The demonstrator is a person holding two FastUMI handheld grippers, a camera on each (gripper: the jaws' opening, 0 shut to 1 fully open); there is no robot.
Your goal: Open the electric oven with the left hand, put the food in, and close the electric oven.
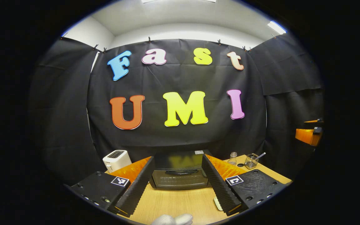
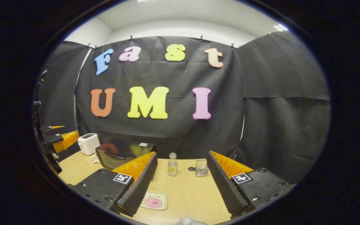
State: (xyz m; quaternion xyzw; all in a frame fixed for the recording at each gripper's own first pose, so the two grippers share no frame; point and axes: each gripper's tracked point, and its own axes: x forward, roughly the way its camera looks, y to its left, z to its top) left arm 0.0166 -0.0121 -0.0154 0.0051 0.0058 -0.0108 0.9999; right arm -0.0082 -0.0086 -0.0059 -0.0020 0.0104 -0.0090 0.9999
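Nothing of the task done yet, by the look of it; electric oven (image 1: pixel 180 175) at the back of the wooden table (image 1: pixel 177 203), door shut, handle untouched; left gripper (image 1: pixel 177 175) held released, fingers spread wide and empty, aimed straight at the oven front but well short of it; right gripper (image 2: pixel 181 175) likewise spread and empty, hovering over the table to the right of the oven. Food (image 2: pixel 153 202), a pink round piece, lying on a small pale tray (image 2: pixel 164 195) near the table's front edge, beside the right gripper's left finger; opening, loading and closing all left to do.

From the left gripper view: oven head-on, handle across the door, white toaster (image 1: pixel 116 160) to its left. From the right gripper view: tray and food plainly, oven (image 2: pixel 122 153) at an angle, clear bottle (image 2: pixel 172 164) and wire holder (image 2: pixel 201 168) between the fingers farther back.
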